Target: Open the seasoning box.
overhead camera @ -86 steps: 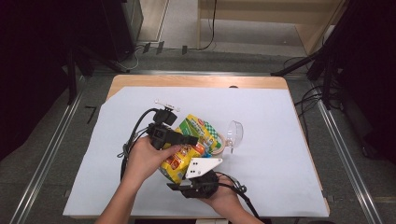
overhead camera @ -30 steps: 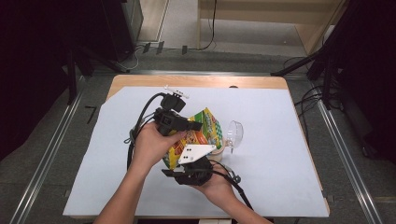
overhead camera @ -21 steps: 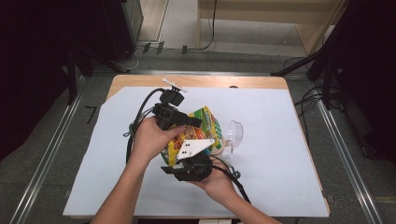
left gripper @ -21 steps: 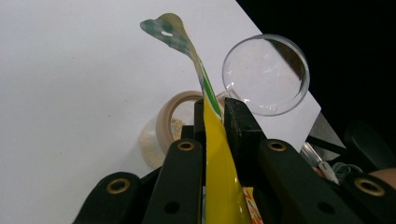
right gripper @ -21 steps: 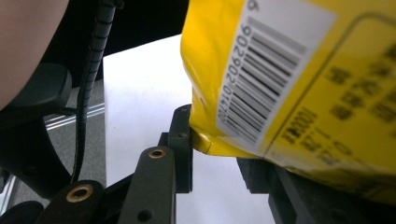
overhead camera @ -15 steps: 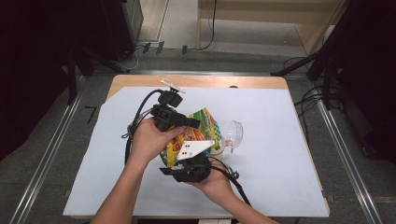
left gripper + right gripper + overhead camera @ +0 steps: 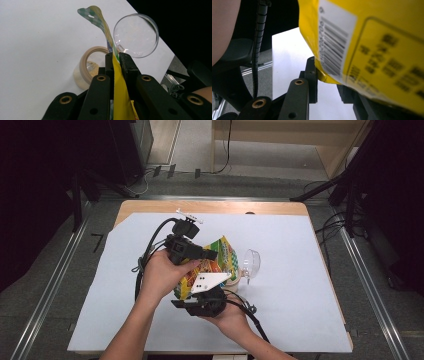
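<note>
The left gripper [image 7: 116,58] pinches the yellow-and-green foil snack bag [image 7: 212,265] by its edge; the right gripper [image 7: 328,75], jaws just closing, nips its bottom corner. Since a moment ago the bag has tipped steeper over the clear round jar [image 7: 250,264] mid-table; pouring looks close.

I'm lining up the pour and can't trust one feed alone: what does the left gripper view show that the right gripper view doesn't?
Left gripper view: the left gripper shut on the thin edge of the yellow plastic snack bag, with a beige-rimmed clear jar holding some pale powder and its clear hinged lid on the white table cover beyond.

Right gripper view: the bag's barcode label and blurred print, and the right gripper at the bag's bottom corner.

Both: the yellow bag and the white cover.
</note>
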Motion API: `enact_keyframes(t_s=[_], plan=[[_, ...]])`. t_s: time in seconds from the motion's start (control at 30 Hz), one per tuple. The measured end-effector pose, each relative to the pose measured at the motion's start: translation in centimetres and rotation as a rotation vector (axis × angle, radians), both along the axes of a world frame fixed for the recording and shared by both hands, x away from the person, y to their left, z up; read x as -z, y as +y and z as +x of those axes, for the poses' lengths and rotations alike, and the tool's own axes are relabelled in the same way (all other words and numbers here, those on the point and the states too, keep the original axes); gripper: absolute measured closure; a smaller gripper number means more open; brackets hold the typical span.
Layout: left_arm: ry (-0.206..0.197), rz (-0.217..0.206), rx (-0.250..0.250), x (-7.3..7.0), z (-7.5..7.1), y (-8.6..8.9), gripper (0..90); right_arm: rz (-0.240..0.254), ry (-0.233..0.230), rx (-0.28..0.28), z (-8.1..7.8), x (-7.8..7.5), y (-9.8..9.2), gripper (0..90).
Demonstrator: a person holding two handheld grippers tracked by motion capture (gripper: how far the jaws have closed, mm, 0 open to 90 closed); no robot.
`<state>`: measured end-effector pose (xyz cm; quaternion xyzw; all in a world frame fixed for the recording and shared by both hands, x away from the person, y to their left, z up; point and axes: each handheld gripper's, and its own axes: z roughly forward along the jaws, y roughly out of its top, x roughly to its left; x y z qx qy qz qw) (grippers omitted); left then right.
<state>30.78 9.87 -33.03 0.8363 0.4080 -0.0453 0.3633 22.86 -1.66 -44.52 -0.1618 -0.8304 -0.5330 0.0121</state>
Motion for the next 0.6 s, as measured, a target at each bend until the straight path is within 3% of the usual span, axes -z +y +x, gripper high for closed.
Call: enact_keyframes(t_s=[0.2,0.3,0.4,0.6], plan=[[-0.027,0.019,-0.025,-0.4,-0.2,0.4,86.1,0.031,0.013,0.002,0.2,0.0,0.7,74.8],[-0.008,0.006,-0.023,-0.5,-0.1,1.1,86.0,0.082,0.043,0.004,0.2,0.1,1.4,75.2],[0.005,-0.018,-0.033,-0.2,0.2,1.5,86.1,0.045,0.004,0.002,0.2,-0.1,1.6,75.0],[-0.003,-0.035,-0.046,-0.3,0.3,1.9,85.6,0.025,0.018,-0.012,0.7,-0.4,1.6,73.8]])
